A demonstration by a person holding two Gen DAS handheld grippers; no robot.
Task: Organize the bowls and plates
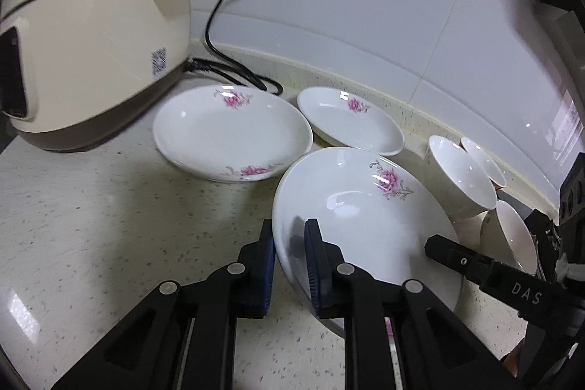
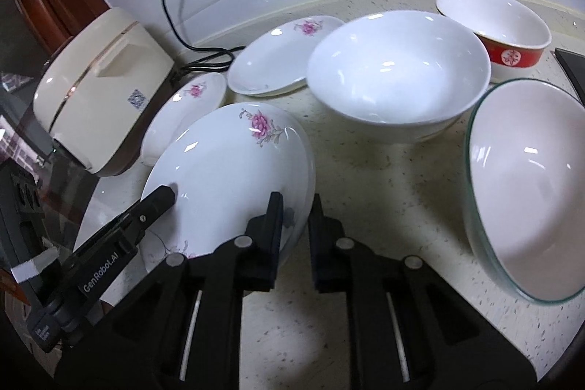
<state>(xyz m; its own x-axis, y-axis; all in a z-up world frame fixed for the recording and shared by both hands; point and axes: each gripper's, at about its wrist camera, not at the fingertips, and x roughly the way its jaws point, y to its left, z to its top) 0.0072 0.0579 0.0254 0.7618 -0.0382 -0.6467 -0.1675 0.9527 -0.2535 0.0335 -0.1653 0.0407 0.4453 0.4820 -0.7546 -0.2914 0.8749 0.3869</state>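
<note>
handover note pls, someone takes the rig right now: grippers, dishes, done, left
Left hand-held gripper: shut on the near flowered plate's left rim.
Right hand-held gripper: astride its right rim, gap visible, grip unclear.
That plate is tilted, between both.
Two more flowered plates lie separate by the rice cooker.
White bowl, red bowl and glass-rimmed bowl stand apart.
Done: nothing stacked.
Left: stack plates, then bowls.

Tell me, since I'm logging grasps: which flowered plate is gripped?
The nearest flowered plate, tilted, its rim between both grippers' jaws; the other two plates lie untouched beside the rice cooker.
</note>
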